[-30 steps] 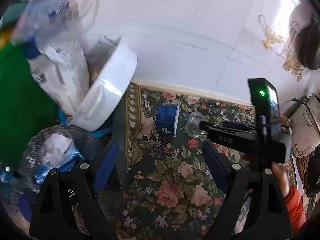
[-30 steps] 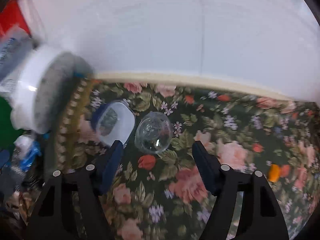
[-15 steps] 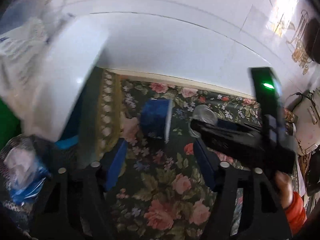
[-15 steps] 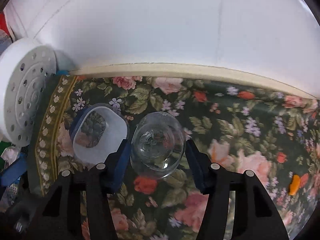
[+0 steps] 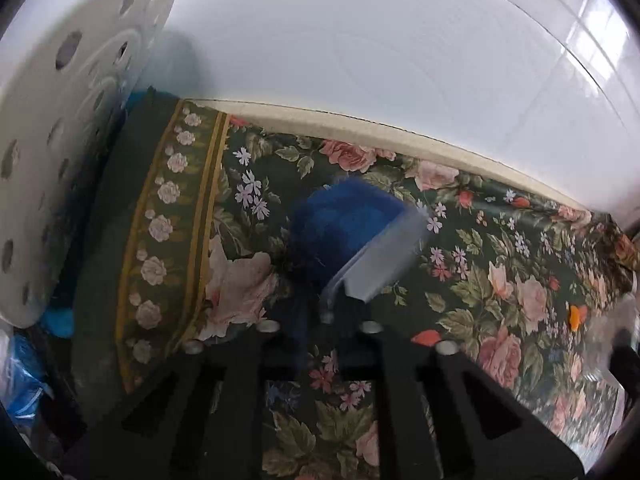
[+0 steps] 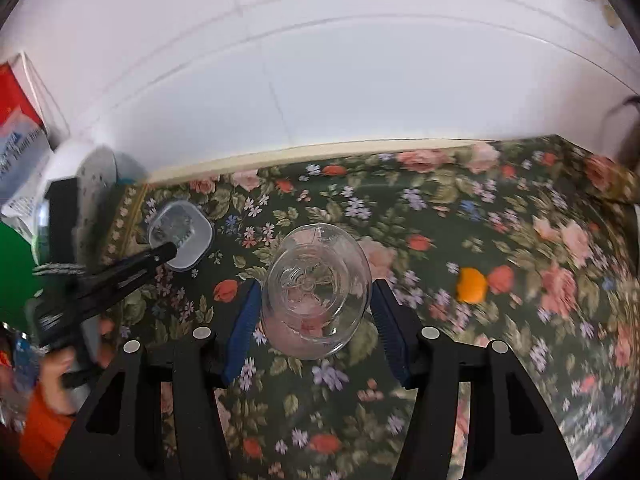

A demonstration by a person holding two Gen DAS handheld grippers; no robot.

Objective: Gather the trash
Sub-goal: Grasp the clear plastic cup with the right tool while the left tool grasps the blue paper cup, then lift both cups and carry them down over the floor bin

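A small blue plastic tub [image 5: 340, 224] with a pale translucent rim lies tilted on the floral tablecloth [image 5: 500, 280]. My left gripper [image 5: 320, 316] is shut on the tub's rim. The right wrist view shows the same left gripper [image 6: 170, 251] pinching the tub [image 6: 182, 236] at the left. A clear plastic cup [image 6: 316, 288] lies on its side, its mouth toward the camera. My right gripper [image 6: 316, 312] is shut on it, one blue pad on each side. The cup looks raised a little off the cloth.
A white perforated disc [image 5: 60, 160] leans at the cloth's left edge, with blue wrappers [image 5: 20, 380] below it. A small orange scrap [image 6: 472, 284] lies on the cloth to the right. A white tiled wall [image 6: 320, 80] runs behind. A hand in an orange sleeve [image 6: 48, 400] holds the left gripper.
My left gripper came down onto the blue tub and closed on its rim. My right gripper closed on the clear cup and shifted with it away from the tub.
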